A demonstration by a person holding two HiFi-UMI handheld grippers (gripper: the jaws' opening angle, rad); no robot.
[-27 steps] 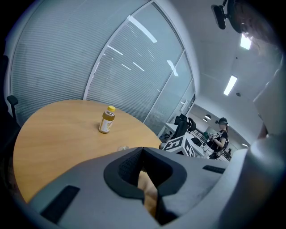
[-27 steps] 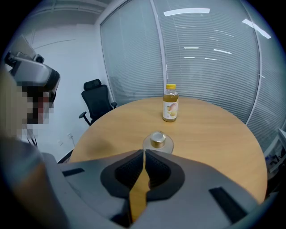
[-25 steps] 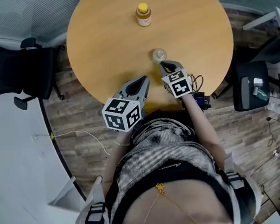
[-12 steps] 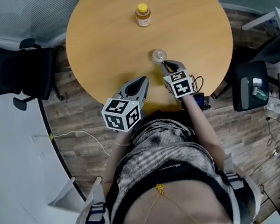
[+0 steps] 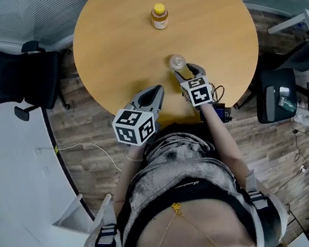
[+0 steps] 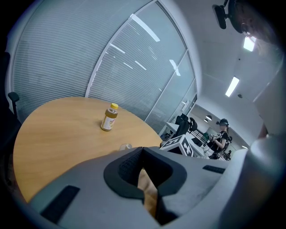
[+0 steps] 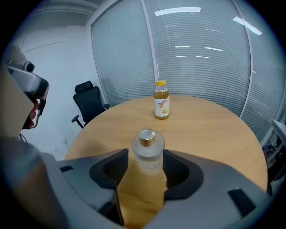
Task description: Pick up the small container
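**Right claw at the small container.** Compared with half a second earlier, the right claw [image 5: 186,70] has advanced across the counter [image 5: 118,47], so that the small container [image 5: 177,62], which then stood just clear of the jaw tips, now stands between them. The container itself has hardly shifted. For the task this means the approach is finished and the grasp is being made, with the lift probably still to come.

In the right gripper view the clear, metal-capped container fills the gap near the jaw tips. A dark pad presses against each of its sides, so the claw reads as closed on it (no view settles whether its base has left the counter). It stands upright, near the counter's near edge on the person's right.

The left claw [image 5: 152,93] hangs over the near edge of the counter with its jaws drawn together on nothing, well apart from the container.

A yellow-capped bottle [image 5: 159,16] stands farther back, beyond the container and untouched.
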